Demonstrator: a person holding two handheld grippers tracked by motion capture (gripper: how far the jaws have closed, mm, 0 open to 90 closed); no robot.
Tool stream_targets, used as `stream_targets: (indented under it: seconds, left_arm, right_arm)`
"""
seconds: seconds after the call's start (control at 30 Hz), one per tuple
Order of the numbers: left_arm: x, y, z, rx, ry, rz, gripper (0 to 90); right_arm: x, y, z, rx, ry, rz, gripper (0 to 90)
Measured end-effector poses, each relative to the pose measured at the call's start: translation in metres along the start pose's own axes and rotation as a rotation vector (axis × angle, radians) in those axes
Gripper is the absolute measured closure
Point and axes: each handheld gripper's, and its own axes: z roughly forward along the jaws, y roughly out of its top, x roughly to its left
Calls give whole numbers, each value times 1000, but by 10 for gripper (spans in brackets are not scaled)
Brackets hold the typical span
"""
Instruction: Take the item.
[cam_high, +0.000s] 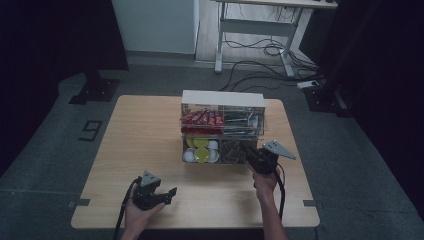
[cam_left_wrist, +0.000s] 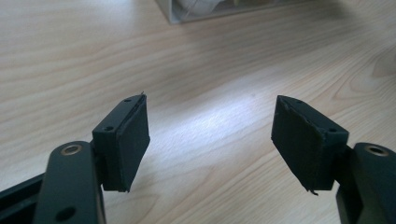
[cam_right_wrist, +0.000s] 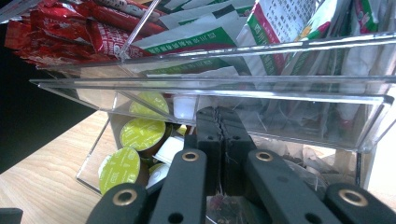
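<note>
Two grippers: right gripper (cam_right_wrist: 218, 116) clenched at lower-centre frame inside the clear organizer (cam_high: 222, 127), anything pinched hidden; left gripper (cam_left_wrist: 210, 135) released over bare table (cam_left_wrist: 210, 60).

Counter (cam_high: 135, 145) left of the clear organizer (cam_high: 222, 131) is bare wood, and so is the front strip along the near edge. Left tongs (cam_left_wrist: 210, 135) sit low over that bare area, jaws wide apart, nothing between them. Organizer blocks the centre-back. Right tongs (cam_right_wrist: 218, 140) are pressed together at the lower tier's mouth: upper tray's clear floor close overhead, green-lidded pods (cam_right_wrist: 142, 133) crowding the left compartment, brown packets (cam_high: 231, 151) ahead. Narrow strip of counter right of the organizer.
</note>
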Motion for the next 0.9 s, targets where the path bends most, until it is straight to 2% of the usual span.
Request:
stream_targets:
  seconds: [0.3,0.7,0.9]
  left_arm:
    - [-19,30,1,-57,-17,19,281]
    - [-30,53,13,-71,3,41,284]
    - [-36,61,21,-58,26,64,283]
  right_arm:
    - [2,1,-2,-5,6,-1,872]
    - [1,1,-3,-11,7,5,872]
    - [2,2,-4,-17,15,7,872]
